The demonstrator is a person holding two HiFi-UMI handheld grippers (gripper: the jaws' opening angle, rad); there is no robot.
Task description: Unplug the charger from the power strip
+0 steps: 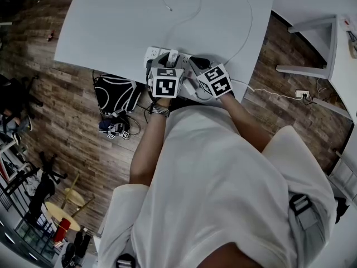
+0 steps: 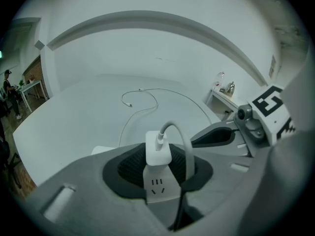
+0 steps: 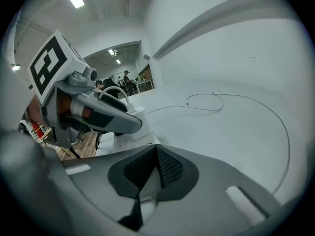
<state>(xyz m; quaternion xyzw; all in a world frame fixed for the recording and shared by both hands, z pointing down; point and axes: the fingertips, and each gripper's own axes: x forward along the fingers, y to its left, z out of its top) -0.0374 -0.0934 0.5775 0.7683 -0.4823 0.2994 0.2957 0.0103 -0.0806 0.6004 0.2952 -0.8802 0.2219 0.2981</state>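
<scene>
A white power strip [image 1: 151, 53] lies at the near edge of the white table [image 1: 111, 27]. In it stands the white charger [image 2: 158, 149], upright, its white cable [image 2: 147, 107] looping away over the table. My left gripper [image 2: 160, 157] is shut on the charger, one dark pad on each side, and the strip's top face [image 2: 156, 186] with a socket shows below. My right gripper [image 3: 157, 154] sits just right of it with its pad tips together and nothing seen between them. The head view shows both grippers side by side over the strip, left gripper [image 1: 170, 61] and right gripper [image 1: 196, 64].
The cable's free end [image 1: 169, 8] lies mid-table. On the wooden floor to the left sits a black bag [image 1: 114, 94]. Another white table [image 1: 329, 43] stands to the right, with a floor socket [image 1: 302, 94] and cord beside it. The person's body fills the lower head view.
</scene>
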